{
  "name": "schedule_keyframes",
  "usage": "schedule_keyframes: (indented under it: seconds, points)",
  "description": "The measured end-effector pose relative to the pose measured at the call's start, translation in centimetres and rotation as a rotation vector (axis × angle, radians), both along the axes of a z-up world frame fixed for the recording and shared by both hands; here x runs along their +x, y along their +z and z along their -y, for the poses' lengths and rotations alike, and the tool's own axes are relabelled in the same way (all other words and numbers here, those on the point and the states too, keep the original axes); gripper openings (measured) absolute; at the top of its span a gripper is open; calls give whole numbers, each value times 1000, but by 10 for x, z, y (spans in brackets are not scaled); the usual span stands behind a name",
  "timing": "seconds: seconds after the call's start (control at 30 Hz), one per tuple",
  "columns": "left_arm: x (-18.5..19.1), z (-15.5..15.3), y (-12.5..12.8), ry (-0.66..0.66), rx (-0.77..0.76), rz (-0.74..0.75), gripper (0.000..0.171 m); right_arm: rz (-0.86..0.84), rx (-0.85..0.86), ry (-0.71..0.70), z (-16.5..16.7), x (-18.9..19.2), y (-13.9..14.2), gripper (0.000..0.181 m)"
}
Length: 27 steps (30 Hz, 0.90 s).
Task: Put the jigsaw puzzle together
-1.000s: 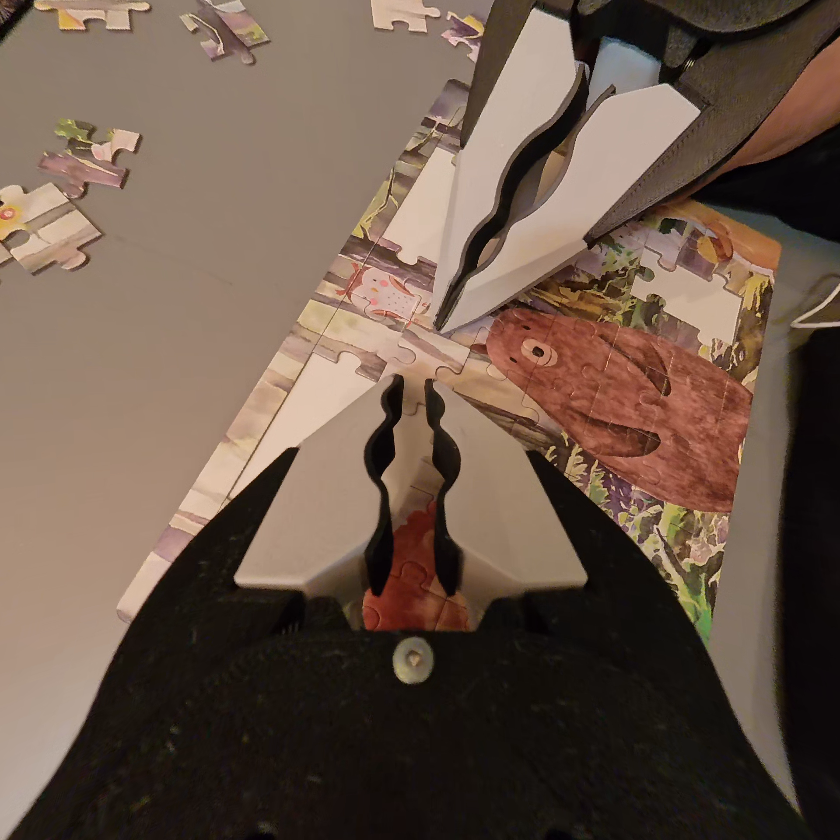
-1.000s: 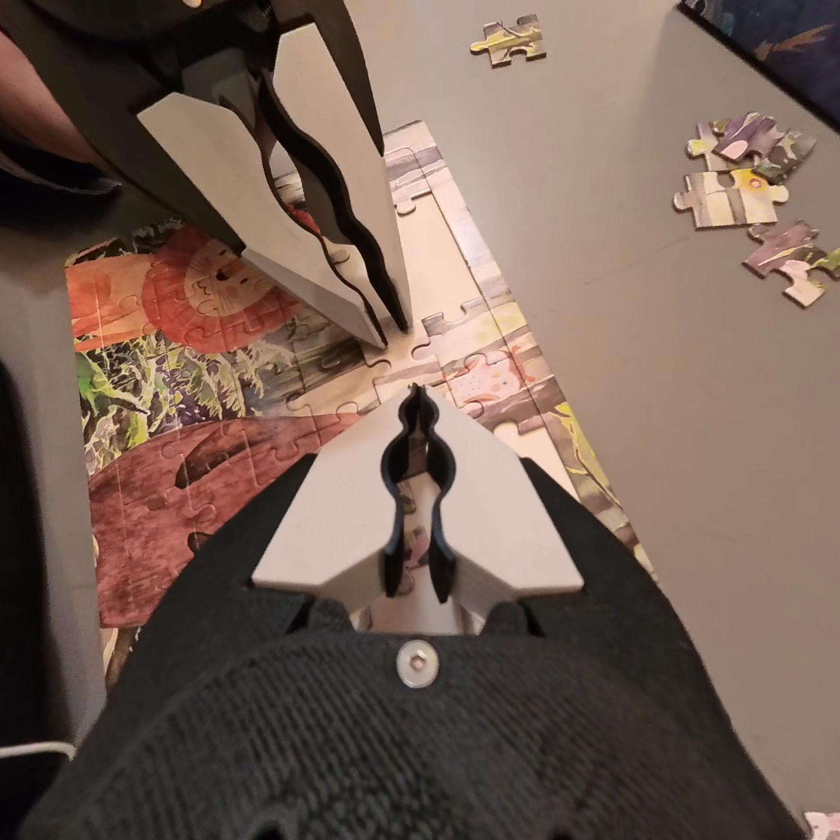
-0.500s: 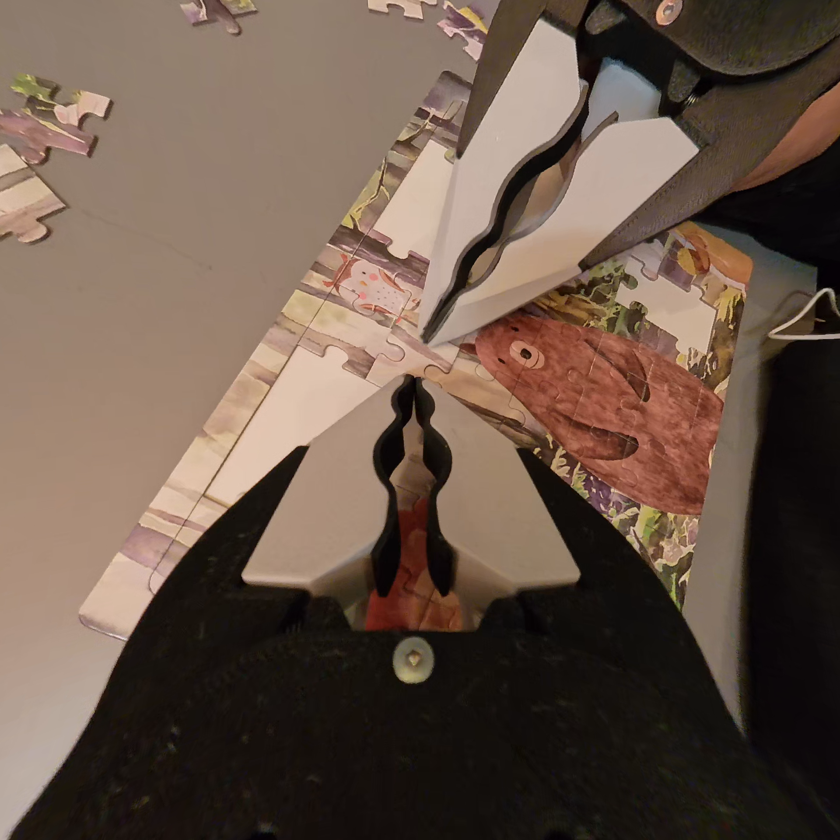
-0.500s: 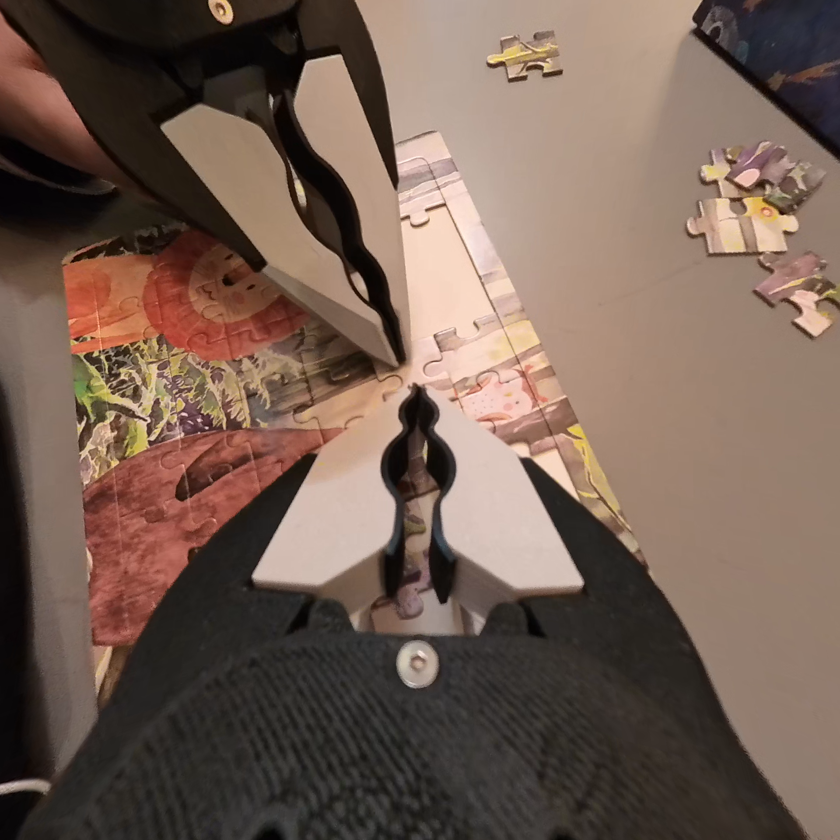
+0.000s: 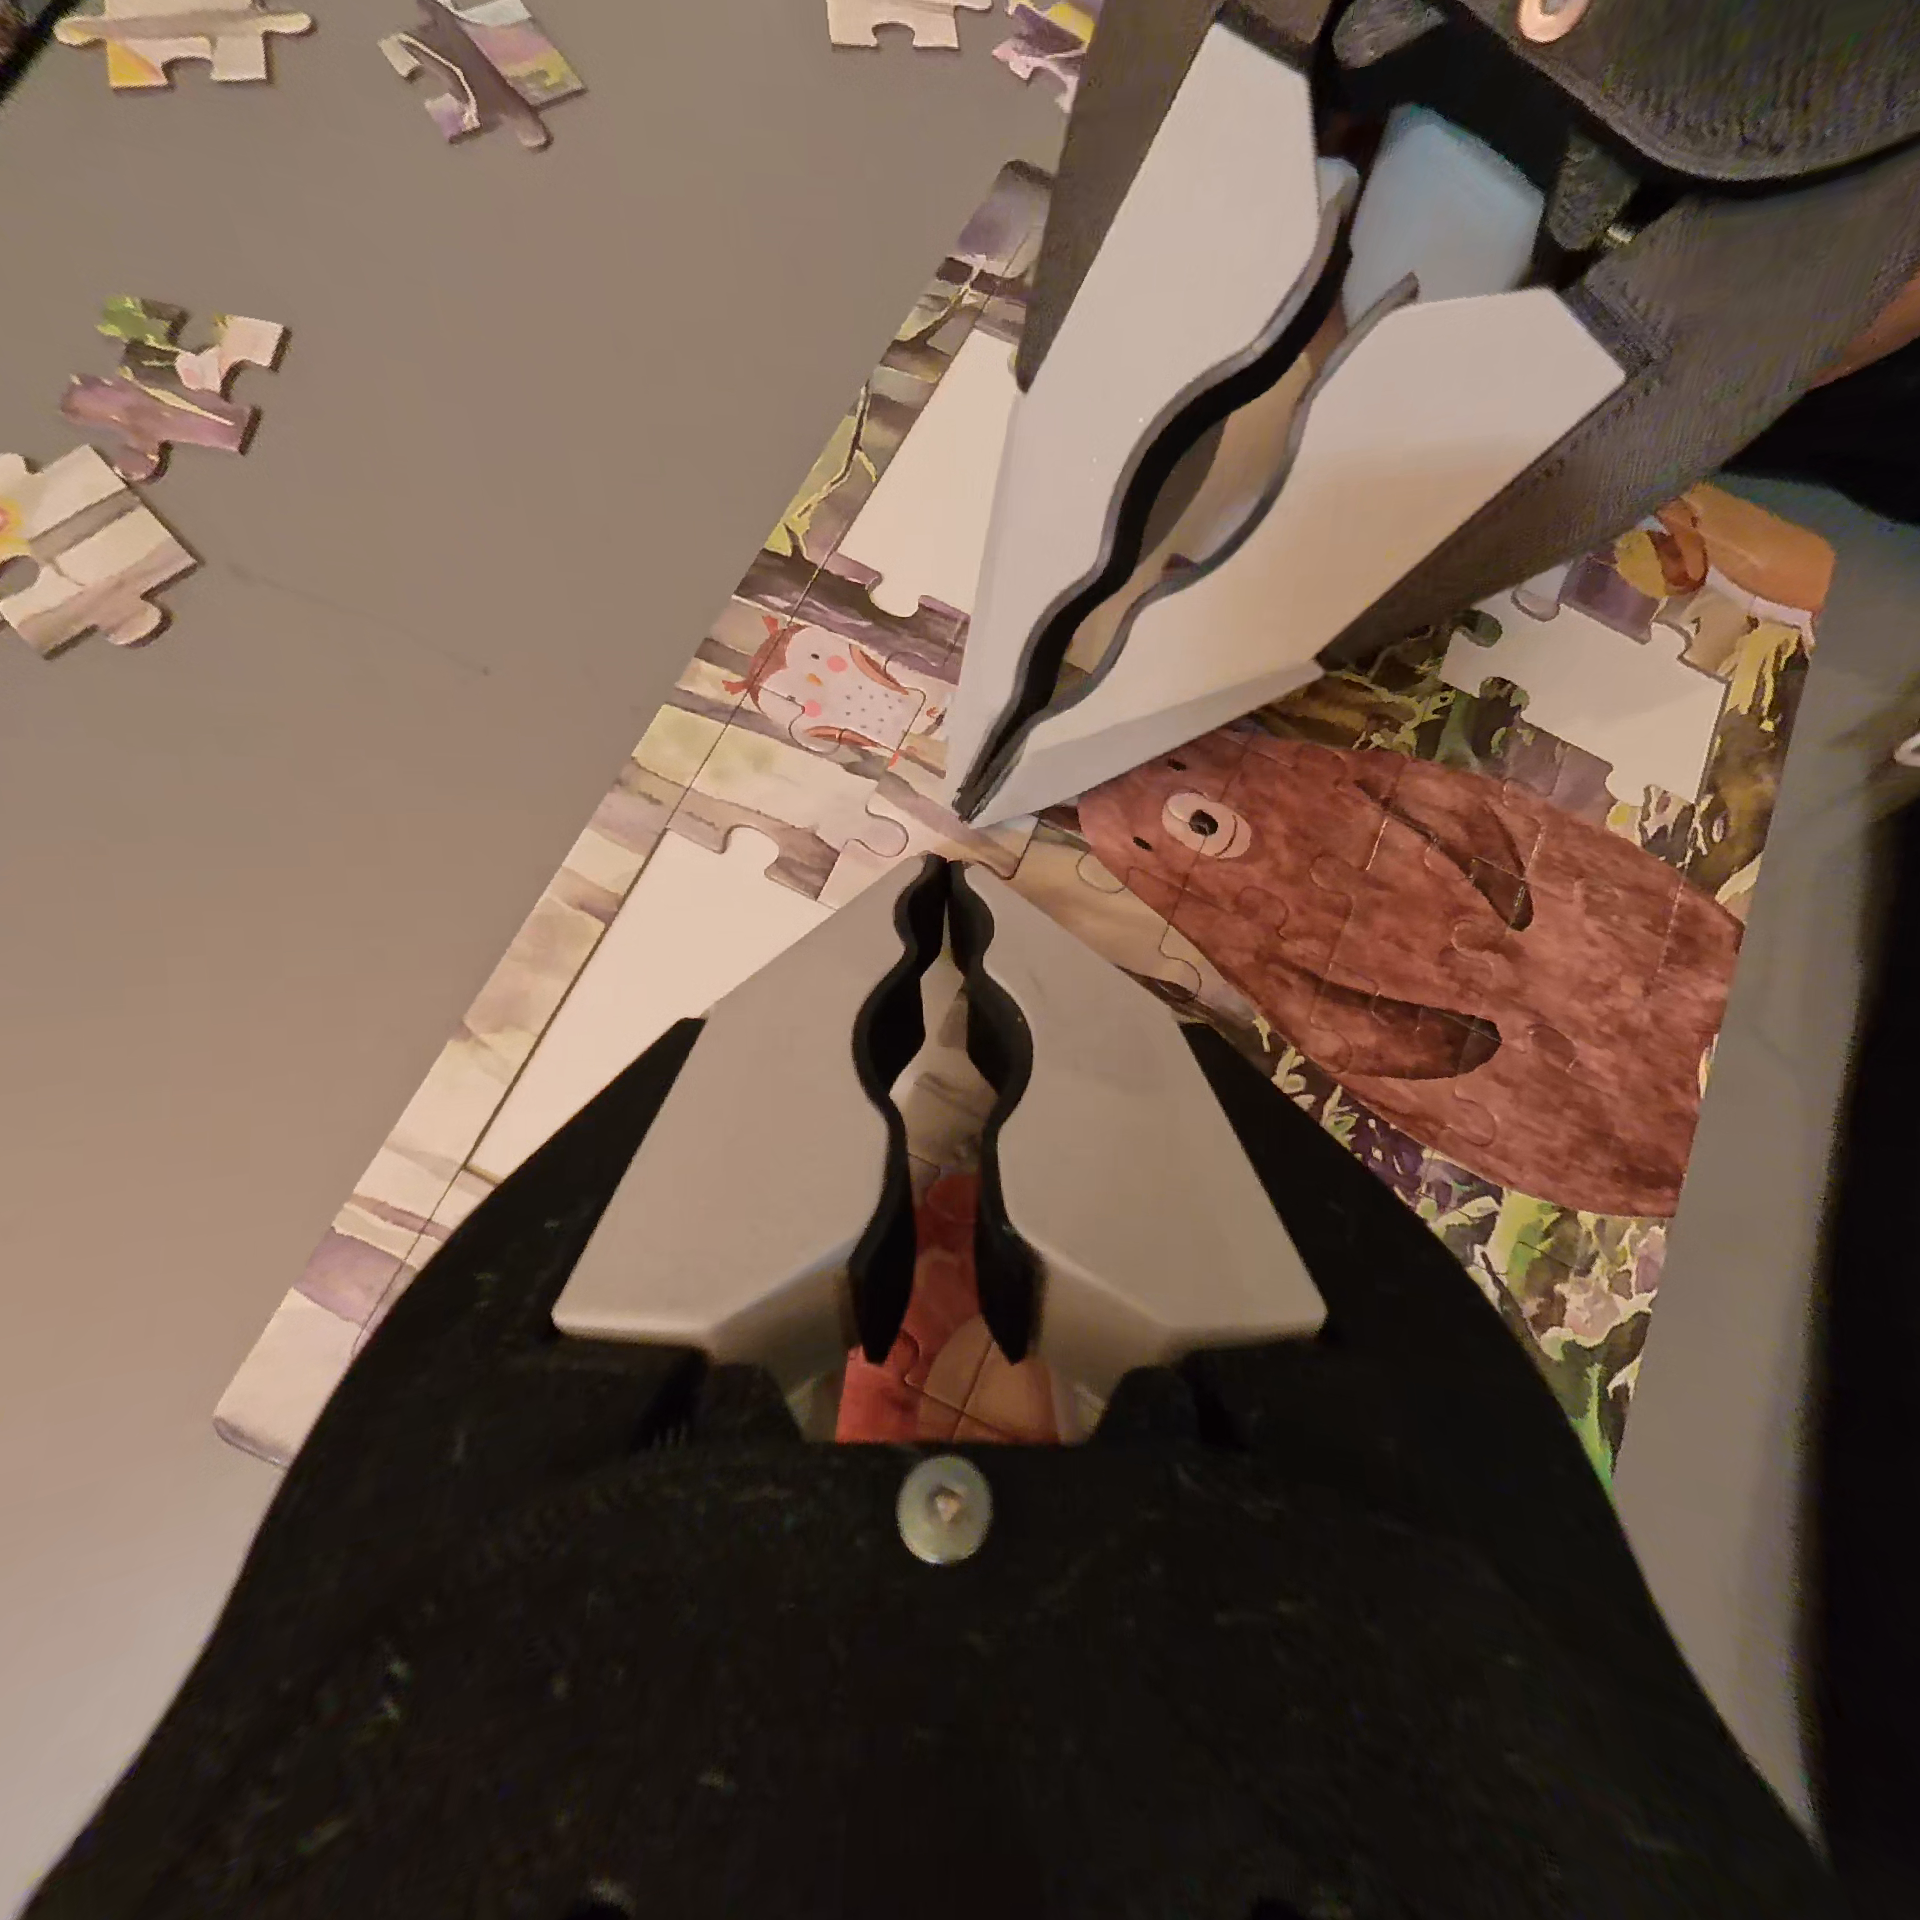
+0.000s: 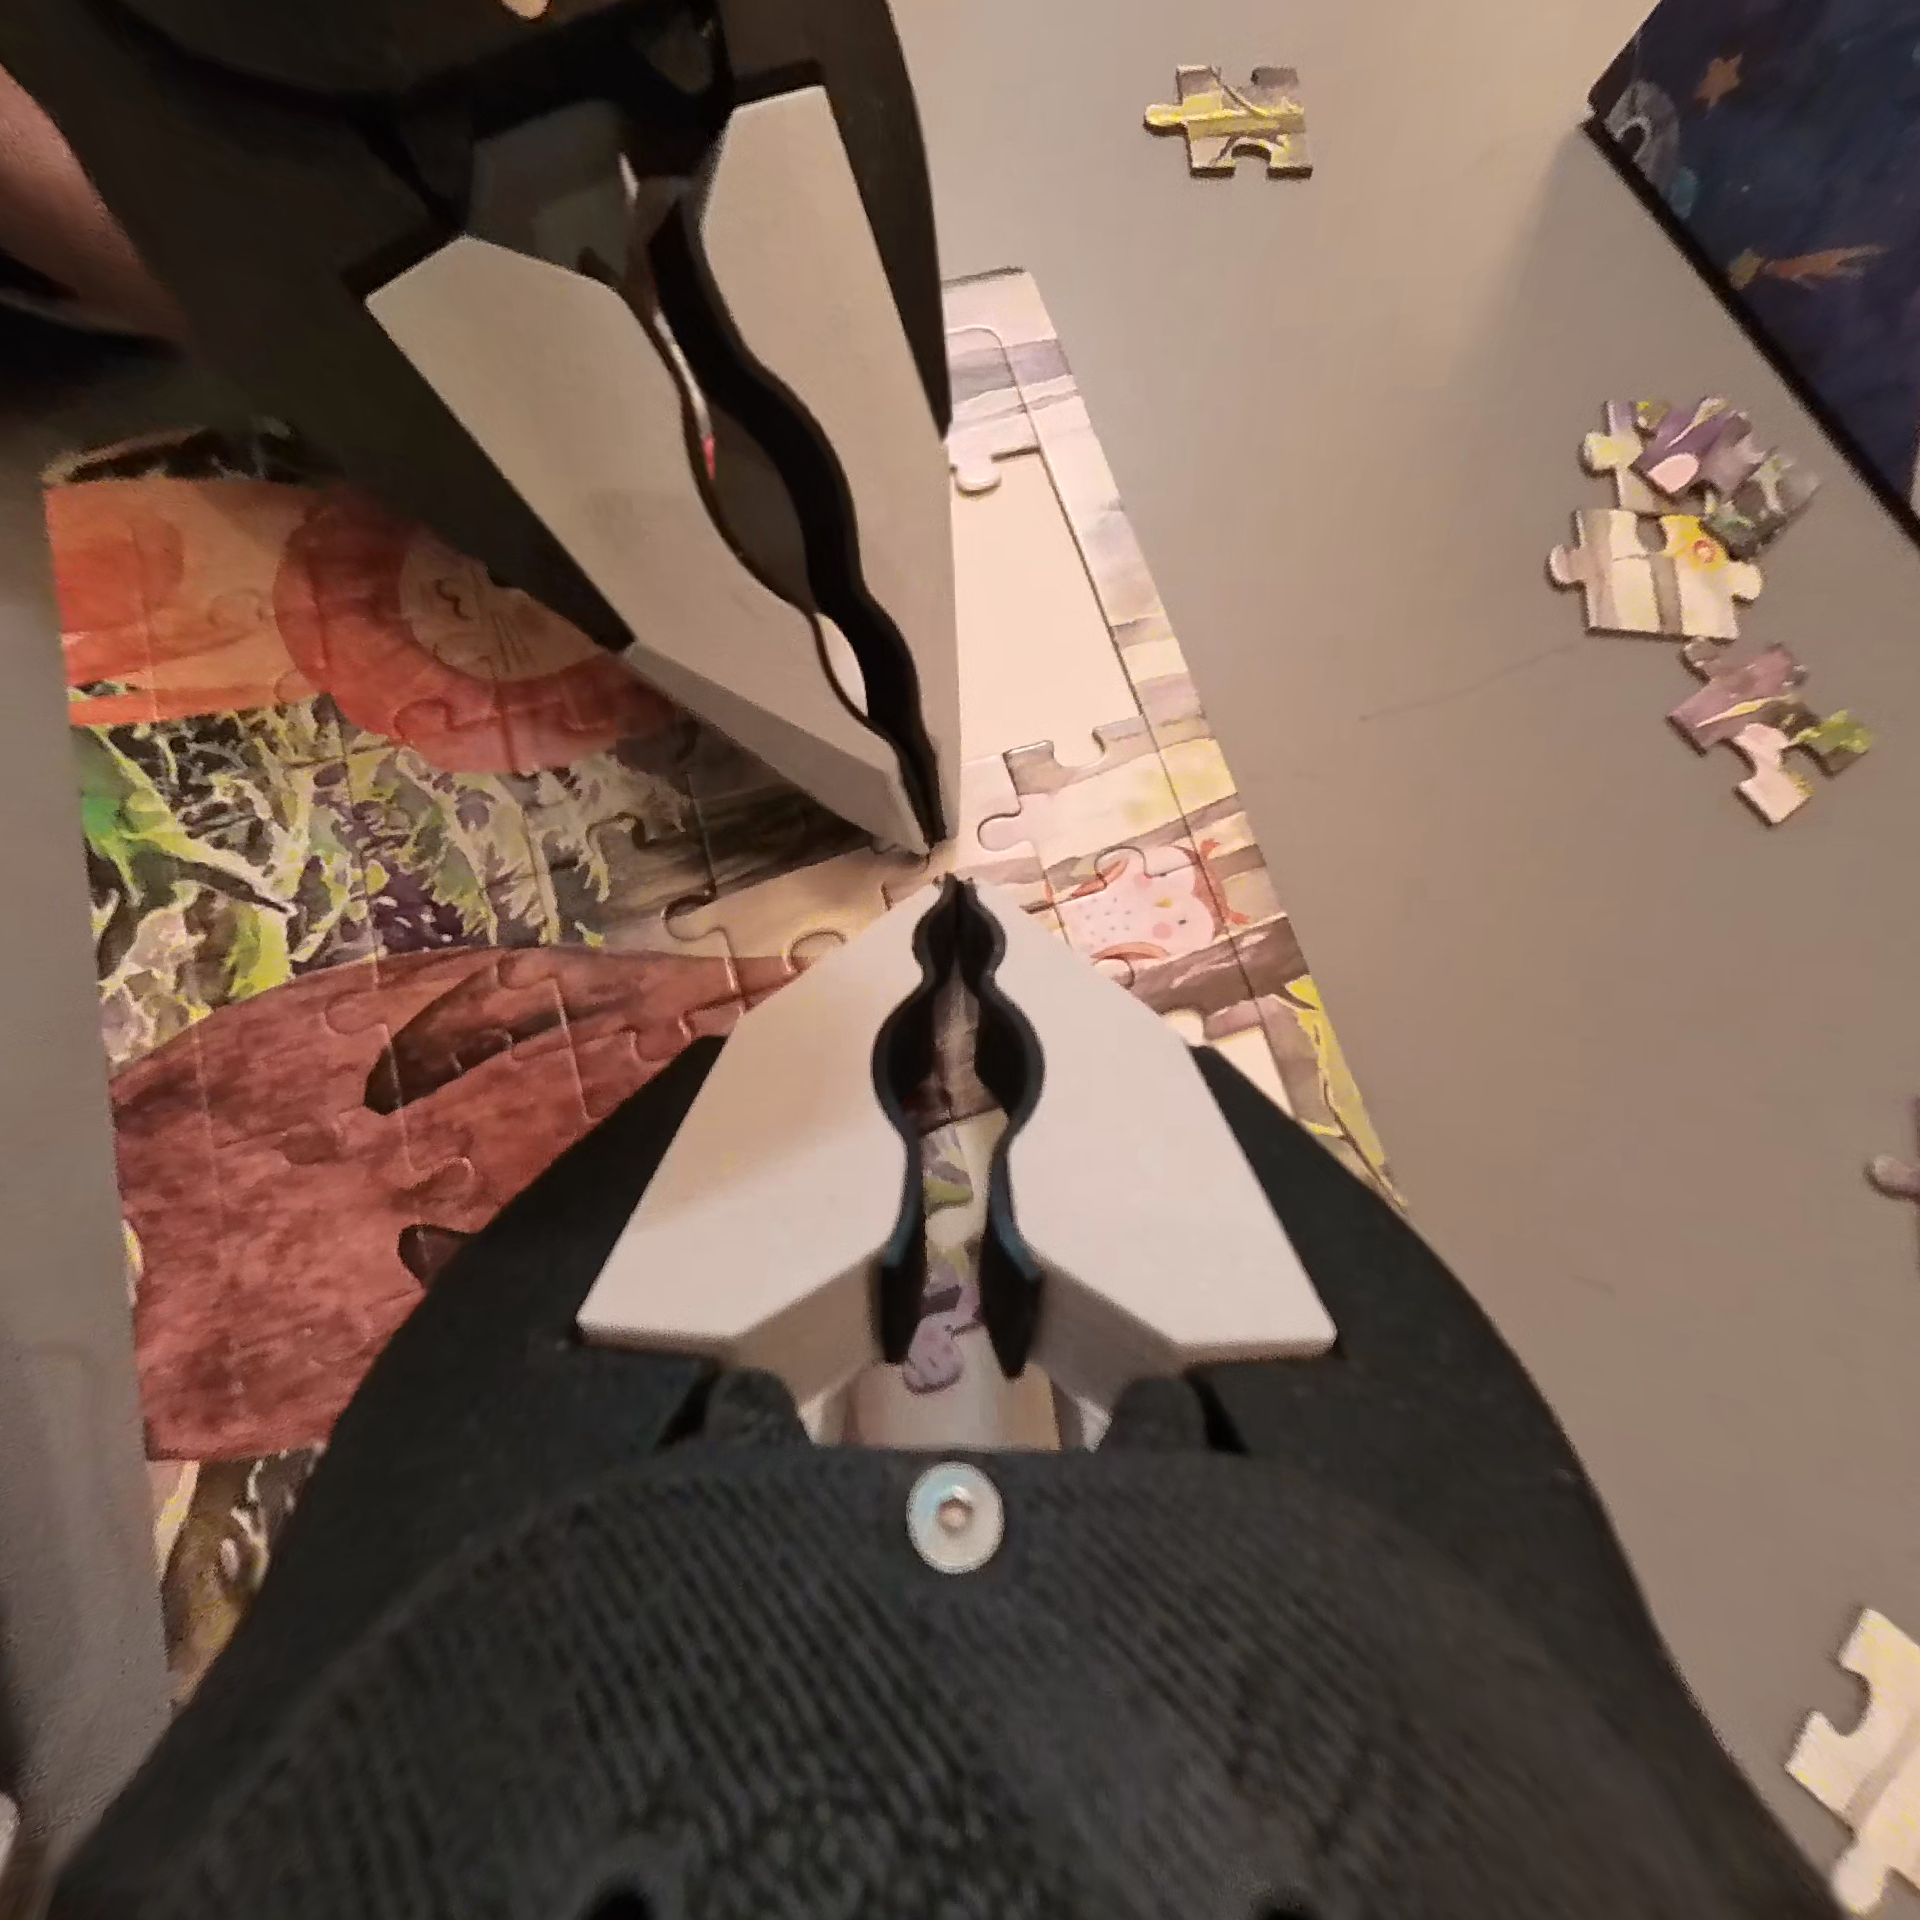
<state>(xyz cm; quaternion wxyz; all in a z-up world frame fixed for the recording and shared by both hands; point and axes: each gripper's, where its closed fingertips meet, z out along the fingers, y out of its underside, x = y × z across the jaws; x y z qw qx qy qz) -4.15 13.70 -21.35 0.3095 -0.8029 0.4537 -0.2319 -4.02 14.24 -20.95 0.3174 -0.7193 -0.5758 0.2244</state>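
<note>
The partly built jigsaw puzzle lies flat on the grey table, with a brown animal, an orange lion and a small owl in its picture. Bare white gaps remain in it. My left gripper is shut and empty, its tips down on a pale piece in the middle of the puzzle. My right gripper is shut and empty too, and meets it tip to tip at the same spot. Each shows in the other's view: the right one and the left one.
Loose pieces lie on the table beyond the puzzle's outer edge. One more pale piece lies near me. A dark blue box stands at the far right. The tips of both grippers are at nearly the same place. Between my left fingertips and the partly built jigsaw puzzle there is roughly 8 centimetres. Seen from the right wrist view as well.
My left gripper's fingers have closed from a small gap to shut. Both grippers have come closer, until their tips nearly touch on the puzzle.
</note>
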Motion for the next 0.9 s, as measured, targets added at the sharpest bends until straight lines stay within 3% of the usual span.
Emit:
schedule_keyframes:
  seconds: [0.4,0.57,0.67,0.77,0.9]
  points:
    - [1,0,0,11,-3,0,0,-27,-143,-52,1,1,-1,0]
    - [0,0,1,0,9,0,1,-40,-14,-3,-3,3,2,0]
    - [-11,-9,13,30,50,27,17,-101,103,-18,-14,10,17,0]
    - [-19,-9,23,8,16,84,33,-182,1,-30,-12,14,27,0]
    - [-26,-5,18,-36,-24,73,38,-187,-70,-27,-10,17,23,13]
